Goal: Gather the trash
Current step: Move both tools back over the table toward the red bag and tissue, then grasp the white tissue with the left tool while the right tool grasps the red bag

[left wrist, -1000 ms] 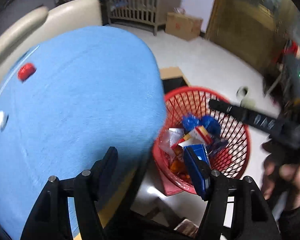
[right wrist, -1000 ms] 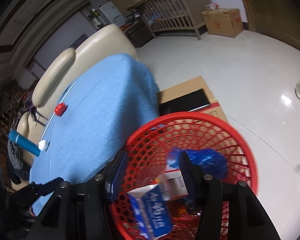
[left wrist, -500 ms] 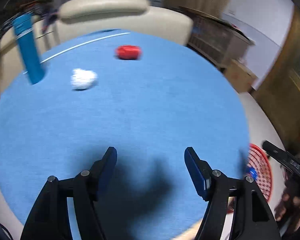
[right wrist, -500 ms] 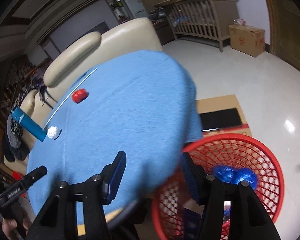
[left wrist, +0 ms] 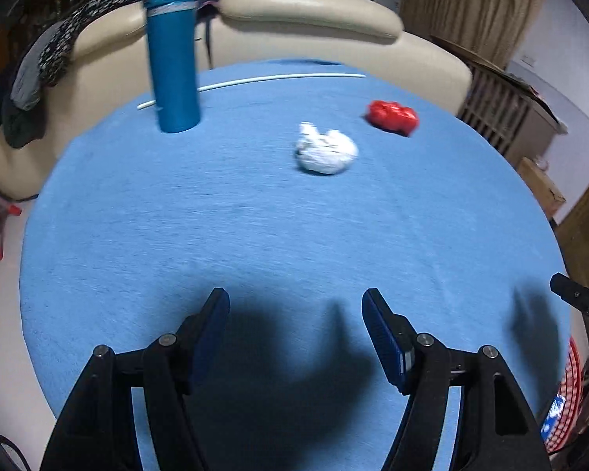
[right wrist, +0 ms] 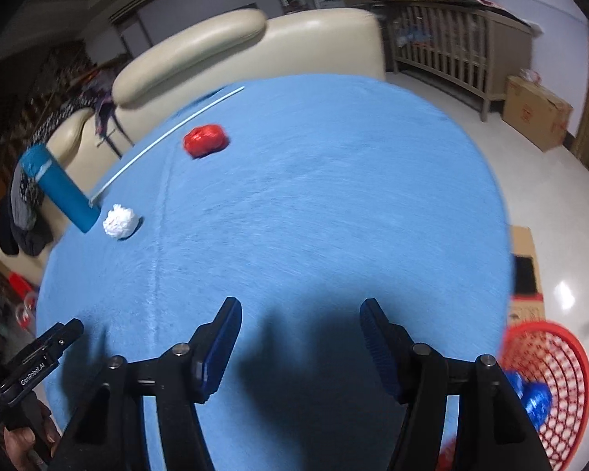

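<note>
A crumpled white paper ball (left wrist: 326, 152) (right wrist: 121, 221) and a red crumpled wrapper (left wrist: 392, 116) (right wrist: 206, 140) lie on the far part of the round blue table (left wrist: 255, 235) (right wrist: 314, 204). My left gripper (left wrist: 296, 325) hovers open over the near table, nothing between its fingers. My right gripper (right wrist: 298, 333) is also over the near table; its jaws are opening and hold nothing. The red mesh basket (right wrist: 557, 376) (left wrist: 567, 396) stands on the floor at the right, with blue trash inside.
A tall blue cylinder (left wrist: 172, 51) (right wrist: 61, 190) stands at the table's far left by a thin white rod (left wrist: 255, 80) (right wrist: 165, 139). A cream sofa (left wrist: 306, 11) is behind the table. A cardboard box (right wrist: 538, 112) and a slatted wooden cabinet (right wrist: 463, 47) stand on the floor beyond.
Both grippers swung from over the red basket to over the blue table. The basket slid to the right edge of each view. The right jaws have spread wider.
</note>
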A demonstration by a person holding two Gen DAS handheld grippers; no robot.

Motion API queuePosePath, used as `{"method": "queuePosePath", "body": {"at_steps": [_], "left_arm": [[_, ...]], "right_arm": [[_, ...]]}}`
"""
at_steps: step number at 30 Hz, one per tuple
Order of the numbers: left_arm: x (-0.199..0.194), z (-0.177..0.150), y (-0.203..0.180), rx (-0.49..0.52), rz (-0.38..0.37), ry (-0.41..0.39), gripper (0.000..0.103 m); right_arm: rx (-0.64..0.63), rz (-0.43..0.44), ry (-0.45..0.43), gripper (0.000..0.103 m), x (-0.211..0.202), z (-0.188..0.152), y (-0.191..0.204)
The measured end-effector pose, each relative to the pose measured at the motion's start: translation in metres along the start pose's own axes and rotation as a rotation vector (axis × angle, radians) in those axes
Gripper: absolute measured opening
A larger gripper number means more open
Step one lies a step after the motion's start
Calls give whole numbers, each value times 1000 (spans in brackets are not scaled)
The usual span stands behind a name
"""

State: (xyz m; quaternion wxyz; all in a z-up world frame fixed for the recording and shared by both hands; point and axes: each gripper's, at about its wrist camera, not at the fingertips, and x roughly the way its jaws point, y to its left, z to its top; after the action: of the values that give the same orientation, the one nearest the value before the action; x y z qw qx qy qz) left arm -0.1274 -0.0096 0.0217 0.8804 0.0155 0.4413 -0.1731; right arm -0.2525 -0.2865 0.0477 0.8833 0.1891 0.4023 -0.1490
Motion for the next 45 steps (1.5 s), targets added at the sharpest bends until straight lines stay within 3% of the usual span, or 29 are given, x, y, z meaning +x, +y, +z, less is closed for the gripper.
{"method": "queuePosePath", "body": {"at_steps": [6,11,15,19,24,26,31,35,40,45], "left_arm": [[18,9,19,-47,20,17,71],[31,13,16,2,46,24,71],[36,8,12,54,90,5,80],[36,8,11,66,88,10,88],[39,9,9,80,93,21,92],[37,9,8,76,96,26,92],[40,24,5,48,56,34,92],[50,58,-6,58,39,10,92],[68,108,-18,-16,-24,-30,92],[108,127,-31,-57,3,45,92]], "right_arm": [[-114,0,21,66,47,33,48],[-221,-4,32,66,97,77,91],[-240,13,30,66,134,121,114],[-243,0,9,66,165,166,130],[-235,-10,38,66,212,204,145],[-208,-4,44,68,226,209,147],[-232,15,50,57,228,211,151],[-211,47,52,56,216,202,138],[-202,85,59,56,191,180,120],[-191,120,70,56,165,155,107]]}}
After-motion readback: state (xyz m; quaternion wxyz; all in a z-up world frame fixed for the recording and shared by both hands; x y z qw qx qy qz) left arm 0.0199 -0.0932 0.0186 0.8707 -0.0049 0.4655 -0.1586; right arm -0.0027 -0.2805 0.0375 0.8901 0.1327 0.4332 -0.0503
